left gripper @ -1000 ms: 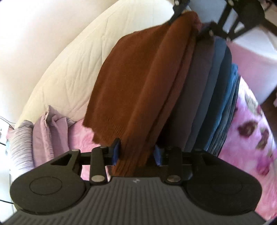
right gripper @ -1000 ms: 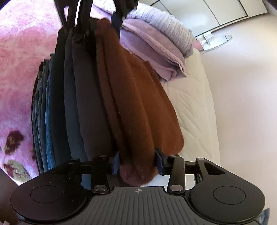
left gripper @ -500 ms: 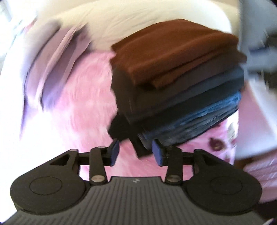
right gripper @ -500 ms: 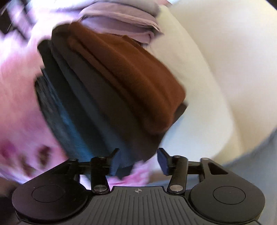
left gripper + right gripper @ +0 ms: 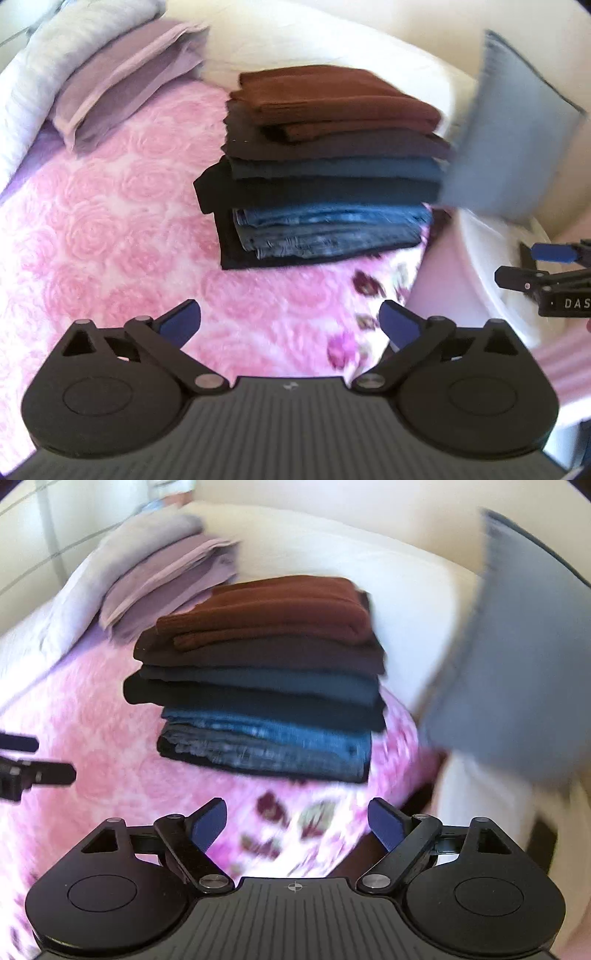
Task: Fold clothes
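The left gripper (image 5: 290,319) stands with its fingers spread wide and nothing between them, held above the pink rose-patterned bedspread (image 5: 110,229). The right gripper (image 5: 297,819) is likewise spread wide and empty, above the flowered near edge of the same bedspread (image 5: 92,734). The stack of folded clothes (image 5: 325,166) rests on the bedspread toward its far right corner, apart from both grippers. A brown knit garment (image 5: 332,99) lies folded on top; beneath it are dark and teal layers, then folded blue jeans (image 5: 328,232) near the bottom. In the right wrist view the stack (image 5: 266,694) shows the same order, with the brown garment (image 5: 280,609) uppermost. A lilac folded pile (image 5: 122,85) lies at the far left of the bed, well apart from the stack. A blurred grey-blue cushion (image 5: 509,125) stands to the right of the stack; whether it touches cannot be told.
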The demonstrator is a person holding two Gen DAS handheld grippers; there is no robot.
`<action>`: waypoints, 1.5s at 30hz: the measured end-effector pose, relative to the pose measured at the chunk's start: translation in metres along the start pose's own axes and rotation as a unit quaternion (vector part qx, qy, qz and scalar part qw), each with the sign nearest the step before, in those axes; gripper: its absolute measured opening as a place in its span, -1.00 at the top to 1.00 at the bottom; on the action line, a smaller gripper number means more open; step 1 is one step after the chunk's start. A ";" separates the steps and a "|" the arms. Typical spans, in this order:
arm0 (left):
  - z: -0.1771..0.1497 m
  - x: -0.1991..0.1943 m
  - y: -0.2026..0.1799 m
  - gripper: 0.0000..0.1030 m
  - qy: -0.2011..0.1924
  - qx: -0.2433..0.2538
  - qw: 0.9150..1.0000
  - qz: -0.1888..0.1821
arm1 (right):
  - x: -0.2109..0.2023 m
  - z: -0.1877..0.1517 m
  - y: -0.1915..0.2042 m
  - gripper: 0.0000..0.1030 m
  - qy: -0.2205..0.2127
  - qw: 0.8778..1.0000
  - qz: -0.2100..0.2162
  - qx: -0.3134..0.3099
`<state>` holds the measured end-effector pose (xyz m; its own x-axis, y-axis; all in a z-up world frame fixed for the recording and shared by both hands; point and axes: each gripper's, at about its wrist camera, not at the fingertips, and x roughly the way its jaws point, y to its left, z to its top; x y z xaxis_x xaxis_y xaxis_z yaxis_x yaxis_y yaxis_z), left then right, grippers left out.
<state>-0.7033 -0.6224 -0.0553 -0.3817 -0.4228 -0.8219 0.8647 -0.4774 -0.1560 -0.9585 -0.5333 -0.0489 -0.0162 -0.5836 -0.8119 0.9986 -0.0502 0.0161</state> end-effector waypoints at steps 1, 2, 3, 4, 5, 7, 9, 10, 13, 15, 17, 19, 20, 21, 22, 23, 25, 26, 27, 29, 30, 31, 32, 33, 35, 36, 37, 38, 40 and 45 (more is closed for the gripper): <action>-0.009 -0.014 0.001 -0.97 -0.007 0.012 1.000 -0.002 | -0.013 -0.013 0.006 -0.69 -0.004 1.000 -0.005 0.018; -0.017 -0.025 0.001 -0.97 -0.011 0.020 1.000 -0.003 | -0.027 -0.025 0.012 -0.70 -0.009 0.999 -0.011 0.036; -0.025 -0.036 0.001 -0.97 -0.014 0.029 0.999 -0.004 | -0.038 -0.037 0.020 -0.71 -0.008 0.999 -0.017 0.048; -0.032 -0.046 0.002 -0.97 -0.017 0.036 0.999 -0.004 | -0.048 -0.048 0.028 -0.72 -0.004 0.998 -0.024 0.058; -0.038 -0.051 0.002 -0.97 -0.018 0.037 0.999 0.000 | -0.059 -0.059 0.036 -0.72 -0.001 0.997 -0.030 0.069; -0.047 -0.069 0.001 -0.97 -0.022 0.037 0.999 0.001 | -0.078 -0.076 0.054 -0.72 0.005 0.997 -0.031 0.076; -0.053 -0.086 -0.004 -0.97 -0.033 0.048 0.998 0.007 | -0.095 -0.087 0.070 -0.73 -0.001 0.997 -0.032 0.070; -0.055 -0.091 -0.008 -0.96 -0.037 0.055 0.998 0.009 | -0.102 -0.091 0.075 -0.73 -0.009 0.997 -0.035 0.068; -0.055 -0.103 -0.020 -0.96 -0.049 0.063 0.997 0.003 | -0.122 -0.092 0.087 -0.73 -0.037 0.996 -0.041 0.066; -0.054 -0.108 -0.027 -0.95 -0.055 0.063 0.996 -0.001 | -0.132 -0.090 0.090 -0.73 -0.056 0.996 -0.042 0.060; -0.052 -0.111 -0.033 -0.94 -0.050 0.059 0.997 -0.001 | -0.137 -0.085 0.090 -0.73 -0.064 0.995 -0.046 0.059; -0.051 -0.114 -0.038 -0.94 -0.048 0.054 0.997 -0.003 | -0.141 -0.083 0.086 -0.73 -0.068 0.994 -0.050 0.074; -0.051 -0.115 -0.040 -0.94 -0.047 0.050 0.998 -0.003 | -0.143 -0.083 0.083 -0.73 -0.072 0.993 -0.050 0.083; -0.052 -0.117 -0.041 -0.94 -0.047 0.047 0.998 -0.001 | -0.144 -0.083 0.081 -0.73 -0.071 0.992 -0.053 0.088; -0.052 -0.118 -0.042 -0.94 -0.046 0.044 0.998 0.002 | -0.144 -0.083 0.079 -0.73 -0.068 0.992 -0.055 0.095; -0.053 -0.120 -0.043 -0.94 -0.045 0.041 0.998 0.005 | -0.144 -0.083 0.077 -0.73 -0.064 0.991 -0.057 0.102; -0.053 -0.123 -0.046 -0.94 -0.054 0.046 0.997 0.010 | -0.145 -0.082 0.075 -0.73 -0.062 0.991 -0.056 0.102; -0.054 -0.124 -0.046 -0.94 -0.057 0.044 0.997 0.014 | -0.146 -0.081 0.075 -0.73 -0.063 0.992 -0.057 0.098; -0.054 -0.125 -0.046 -0.94 -0.059 0.042 0.997 0.017 | -0.148 -0.081 0.076 -0.73 -0.063 0.992 -0.060 0.093; -0.055 -0.127 -0.046 -0.94 -0.057 0.033 0.998 0.017 | -0.151 -0.080 0.079 -0.73 -0.066 0.992 -0.064 0.083; -0.056 -0.128 -0.046 -0.94 -0.058 0.032 0.998 0.016 | -0.152 -0.080 0.080 -0.73 -0.068 0.992 -0.065 0.079; -0.058 -0.128 -0.047 -0.94 -0.060 0.033 0.997 0.020 | -0.153 -0.080 0.081 -0.73 -0.071 0.992 -0.066 0.075; -0.059 -0.129 -0.047 -0.94 -0.060 0.032 0.997 0.022 | -0.154 -0.080 0.082 -0.73 -0.074 0.992 -0.068 0.071; -0.060 -0.130 -0.047 -0.94 -0.060 0.032 0.997 0.025 | -0.156 -0.079 0.083 -0.73 -0.077 0.992 -0.069 0.067; -0.062 -0.131 -0.047 -0.94 -0.061 0.030 0.997 0.031 | -0.156 -0.080 0.083 -0.73 -0.079 0.993 -0.065 0.066; -0.063 -0.131 -0.047 -0.94 -0.058 0.027 0.997 0.033 | -0.157 -0.080 0.084 -0.73 -0.079 0.993 -0.063 0.065; -0.064 -0.131 -0.047 -0.94 -0.057 0.026 0.997 0.035 | -0.157 -0.080 0.084 -0.73 -0.080 0.993 -0.063 0.065; -0.065 -0.131 -0.047 -0.94 -0.057 0.025 0.997 0.038 | -0.158 -0.081 0.084 -0.73 -0.081 0.993 -0.062 0.065; -0.068 -0.131 -0.049 -0.94 -0.056 0.027 0.997 0.044 | -0.158 -0.081 0.083 -0.73 -0.079 0.993 -0.059 0.064; -0.071 -0.127 -0.053 -0.82 -0.043 0.024 0.998 0.048 | -0.159 -0.083 0.083 -0.73 -0.079 0.993 -0.060 0.064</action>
<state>-0.6772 -0.4893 0.0184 -0.3259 -0.5329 -0.7809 0.8834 -0.4659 -0.0507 -0.8693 -0.3773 0.0335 -0.1519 -0.6862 -0.7113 0.9748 -0.2228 0.0067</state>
